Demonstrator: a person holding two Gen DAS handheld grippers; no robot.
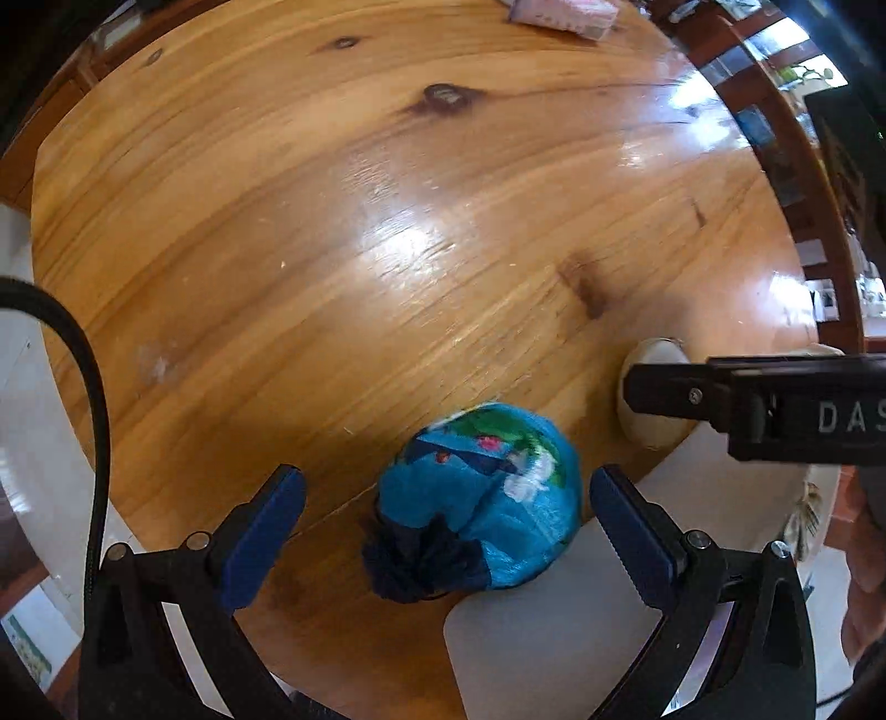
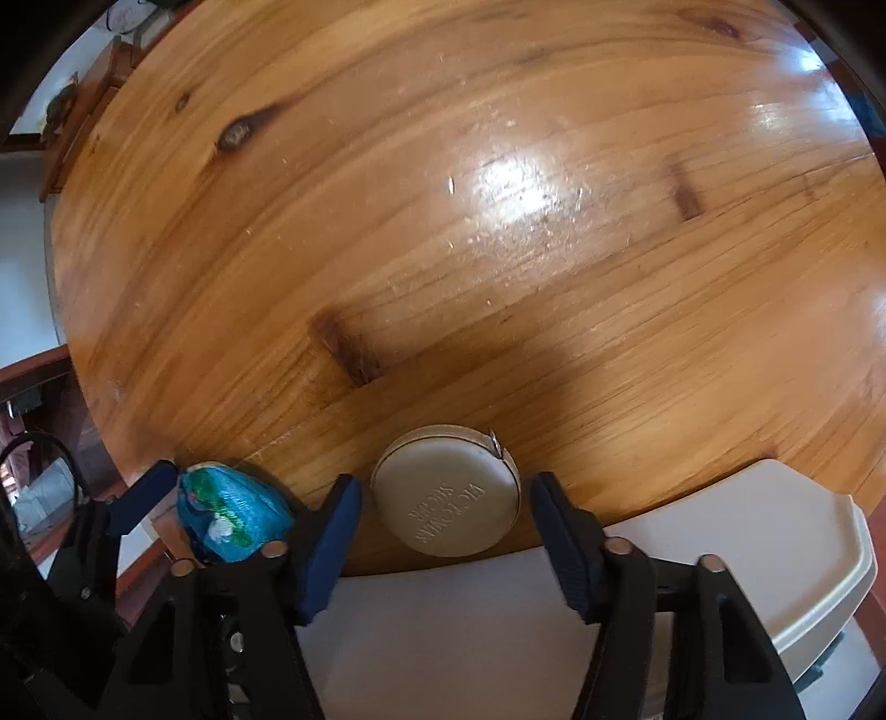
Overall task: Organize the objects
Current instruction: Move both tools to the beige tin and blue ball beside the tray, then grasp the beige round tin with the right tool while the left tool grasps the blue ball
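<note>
A blue patterned bundle (image 1: 487, 498) with a dark knotted end lies at the near edge of the round wooden table (image 1: 332, 221). My left gripper (image 1: 446, 518) is open, its blue pads on either side of the bundle, not touching it. A round cream tape-measure case (image 2: 448, 493) lies at the table edge. My right gripper (image 2: 446, 526) is open around the case, pads apart from it. The case (image 1: 648, 426) and the right gripper (image 1: 664, 387) show at the right of the left wrist view. The bundle (image 2: 232, 515) shows between the left gripper's fingers in the right wrist view.
A cream tray (image 2: 747, 531) sits below the table's near edge; it also shows in the left wrist view (image 1: 554, 637). A pinkish packet (image 1: 559, 14) lies at the table's far edge. A dark wooden rail (image 1: 803, 183) runs at the right.
</note>
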